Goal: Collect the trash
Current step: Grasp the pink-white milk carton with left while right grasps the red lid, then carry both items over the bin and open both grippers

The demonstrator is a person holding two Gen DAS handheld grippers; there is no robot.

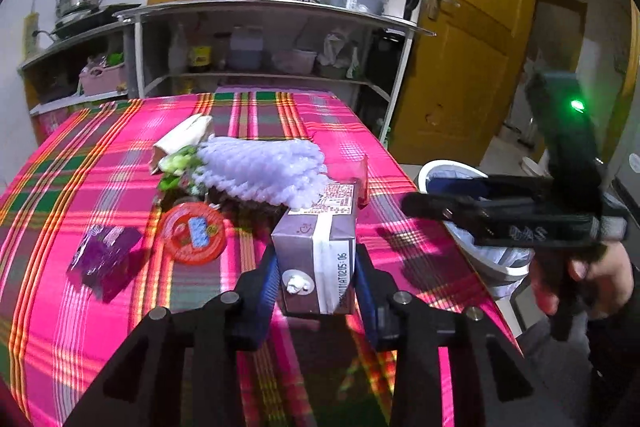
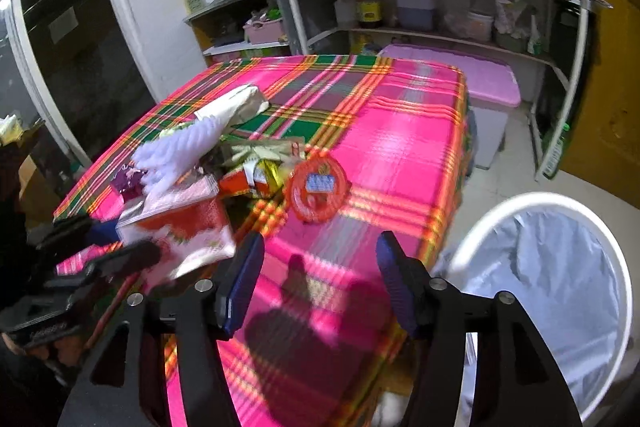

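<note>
My left gripper [image 1: 316, 279] is shut on a drink carton [image 1: 320, 247], held just above the pink plaid tablecloth [image 1: 60, 307]. The carton shows in the right wrist view [image 2: 180, 223] at the left. My right gripper [image 2: 320, 279] is open and empty over the table's near corner; it also shows in the left wrist view [image 1: 412, 197] over the bin. A white bin with a liner [image 2: 560, 287] stands on the floor beside the table. On the table lie a round red lid [image 2: 318, 189], white foam netting [image 1: 260, 167], a purple wrapper [image 1: 104, 255], and green scraps [image 1: 176, 167].
A metal shelf unit [image 1: 260, 39] with bottles and containers stands behind the table. A pink-lidded box [image 2: 472, 79] sits on the floor by the shelf. A yellow door [image 1: 472, 27] is at the right. A folded white paper [image 1: 184, 135] lies farther back.
</note>
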